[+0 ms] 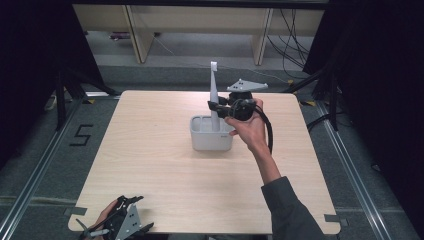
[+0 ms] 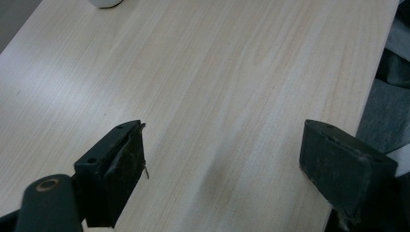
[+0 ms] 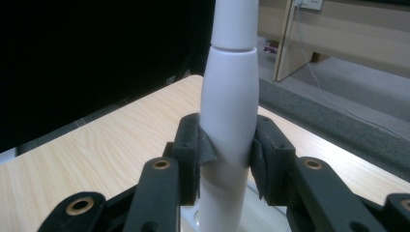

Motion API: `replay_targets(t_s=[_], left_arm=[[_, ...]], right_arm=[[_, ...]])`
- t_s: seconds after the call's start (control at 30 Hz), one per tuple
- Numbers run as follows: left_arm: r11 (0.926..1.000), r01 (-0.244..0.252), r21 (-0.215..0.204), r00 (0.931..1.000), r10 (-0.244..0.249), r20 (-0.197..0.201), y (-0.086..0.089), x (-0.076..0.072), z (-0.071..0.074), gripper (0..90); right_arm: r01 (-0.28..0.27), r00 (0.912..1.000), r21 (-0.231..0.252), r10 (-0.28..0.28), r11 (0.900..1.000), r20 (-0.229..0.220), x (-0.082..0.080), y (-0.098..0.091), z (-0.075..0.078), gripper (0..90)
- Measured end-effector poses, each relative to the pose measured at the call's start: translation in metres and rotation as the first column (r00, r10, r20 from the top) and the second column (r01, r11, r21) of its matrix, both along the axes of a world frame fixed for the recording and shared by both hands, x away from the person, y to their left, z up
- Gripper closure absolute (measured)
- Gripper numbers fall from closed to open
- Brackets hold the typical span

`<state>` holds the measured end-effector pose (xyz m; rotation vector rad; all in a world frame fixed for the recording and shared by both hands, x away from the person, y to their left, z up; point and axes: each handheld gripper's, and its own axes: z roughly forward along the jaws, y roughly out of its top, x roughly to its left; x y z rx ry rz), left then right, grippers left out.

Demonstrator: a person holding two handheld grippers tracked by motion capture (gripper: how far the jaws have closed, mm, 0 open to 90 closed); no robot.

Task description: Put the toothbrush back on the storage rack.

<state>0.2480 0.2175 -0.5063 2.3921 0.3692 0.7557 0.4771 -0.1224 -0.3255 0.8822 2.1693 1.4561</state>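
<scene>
A person is standing at a light wooden table (image 1: 165, 165), and the right gripper (image 1: 216, 106) is clamping its two jaws on the handle of a white electric toothbrush (image 1: 214, 95), holding it upright with its lower end inside a white holder cup (image 1: 211, 135) near the middle of the table. The step in hand is probably either seating the toothbrush in the cup or lifting it out, so the next move is calling for a straight vertical path that avoids knocking the rim. The left gripper (image 2: 217, 164) is resting with its jaws wide apart and empty at the near edge.
</scene>
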Motion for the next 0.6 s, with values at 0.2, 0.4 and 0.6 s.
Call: replay_targets(t_s=[0.2, 0.4, 0.6], left_arm=[[1.0000, 0.002, -0.008, 1.0000, -0.002, 0.002, 0.000, 0.000, -0.001, 15.8], [0.9998, 0.008, -0.019, 1.0000, -0.008, -0.005, -0.001, 0.000, -0.001, 15.8], [0.9999, 0.009, -0.014, 1.0000, -0.009, -0.002, 0.000, 0.000, -0.001, 15.8]], right_arm=[[0.022, 0.9997, 0.013, -0.022, 0.9997, -0.011, 0.011, 0.001, -0.007, 66.9], [0.040, 0.9990, -0.010, -0.040, 0.9992, -0.021, 0.021, 0.004, -0.014, 66.8], [0.053, 0.9981, -0.058, -0.055, 0.9969, -0.027, 0.033, 0.010, -0.025, 66.8]])
